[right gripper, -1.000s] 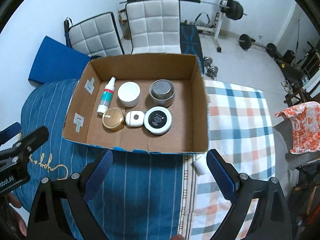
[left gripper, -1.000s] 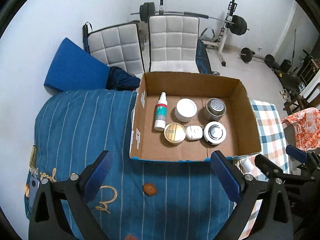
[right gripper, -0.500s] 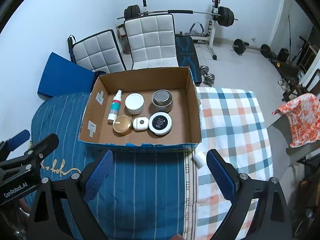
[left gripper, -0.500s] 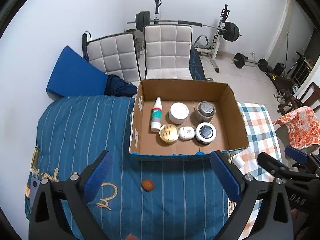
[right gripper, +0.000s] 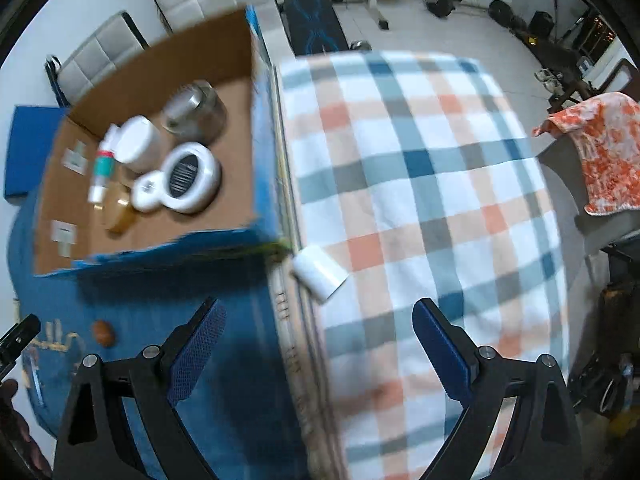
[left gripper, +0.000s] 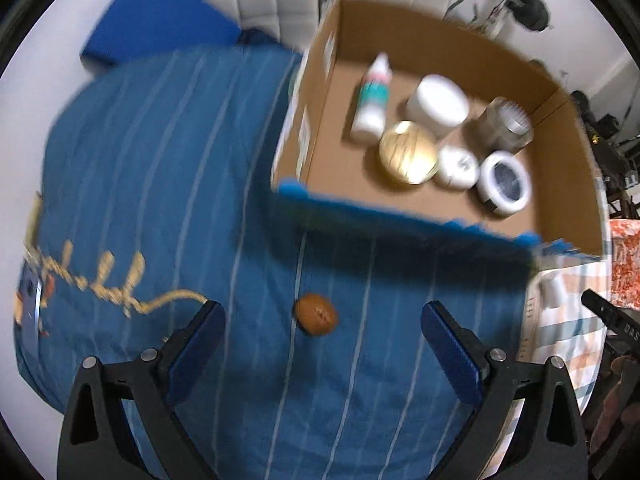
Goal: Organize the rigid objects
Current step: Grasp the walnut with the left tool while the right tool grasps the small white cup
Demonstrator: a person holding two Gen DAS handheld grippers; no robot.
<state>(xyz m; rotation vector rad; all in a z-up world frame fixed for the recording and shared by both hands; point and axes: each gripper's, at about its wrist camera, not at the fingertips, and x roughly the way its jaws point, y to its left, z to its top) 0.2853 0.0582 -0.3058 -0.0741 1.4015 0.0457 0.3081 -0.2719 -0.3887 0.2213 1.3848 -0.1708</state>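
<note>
risk first: the brown nut is small and round on soft blue bedding — if the left gripper closes off-centre it'll likely squirt out or sink into the fabric. the white tube lies at the seam by the plaid blanket, just beside the box corner; a sloppy approach by the right gripper could roll it or bump the box. both views are blurred, so aim is shaky. both grippers are spread wide, holding and touching nothing. nut sits btwn the left fingers' line; tube just ahead of the right's. six items already in the box.
</note>
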